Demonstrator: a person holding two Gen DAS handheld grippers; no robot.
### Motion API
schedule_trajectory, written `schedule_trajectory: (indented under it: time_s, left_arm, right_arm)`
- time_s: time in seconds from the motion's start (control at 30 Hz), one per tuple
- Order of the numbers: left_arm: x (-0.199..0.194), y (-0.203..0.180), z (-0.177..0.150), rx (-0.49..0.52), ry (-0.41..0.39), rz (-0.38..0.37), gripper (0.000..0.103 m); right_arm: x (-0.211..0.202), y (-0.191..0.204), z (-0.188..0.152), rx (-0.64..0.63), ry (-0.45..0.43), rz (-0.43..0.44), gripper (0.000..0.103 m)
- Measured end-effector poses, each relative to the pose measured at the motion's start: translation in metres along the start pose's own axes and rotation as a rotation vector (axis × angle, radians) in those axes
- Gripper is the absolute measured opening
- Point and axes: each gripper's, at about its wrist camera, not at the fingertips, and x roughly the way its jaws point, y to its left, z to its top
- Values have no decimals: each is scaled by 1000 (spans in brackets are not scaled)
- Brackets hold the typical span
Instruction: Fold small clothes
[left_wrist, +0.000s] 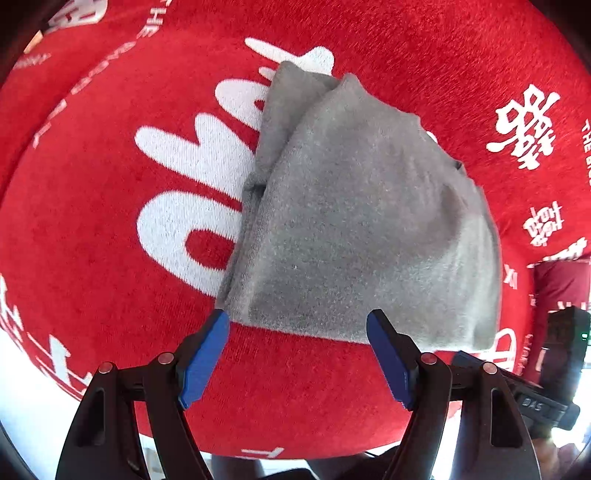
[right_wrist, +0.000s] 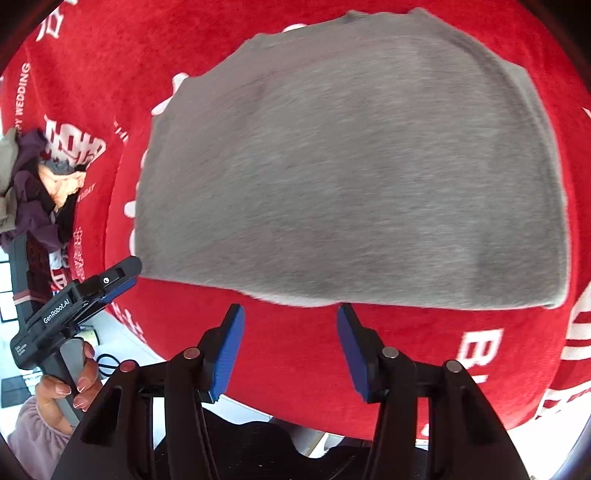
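Observation:
A folded grey garment (left_wrist: 362, 221) lies on a red cloth (left_wrist: 92, 229) with white lettering. It fills most of the right wrist view as a flat grey garment (right_wrist: 351, 177) with a straight near edge. My left gripper (left_wrist: 297, 317) is open, its blue pads standing at the garment's near left corner and near edge, with nothing pinched between them. My right gripper (right_wrist: 291, 308) is open just short of the garment's near edge, over bare red cloth (right_wrist: 288, 350). The left gripper (right_wrist: 123, 277) also shows from the side at the garment's near left corner.
A pile of other small clothes (right_wrist: 33, 192), purple, beige and dark, lies at the far left. A hand (right_wrist: 66, 387) in a pale sleeve holds the left gripper's handle. The red cloth's near edge drops to a white surface (right_wrist: 122, 332). The right gripper's black body (left_wrist: 546, 402) stands at the lower right.

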Motion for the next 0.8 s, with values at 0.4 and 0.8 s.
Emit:
schedule_trajectory:
  time_s: [0.4,0.8]
  left_arm:
    - [7,19,-7,-101,46,-76,78]
    - [21,32,-11,-277,47,-315,78]
  right_arm:
    - [27,17,-2,18,56,101,65]
    - [53,-4,-1,270,32,393,65]
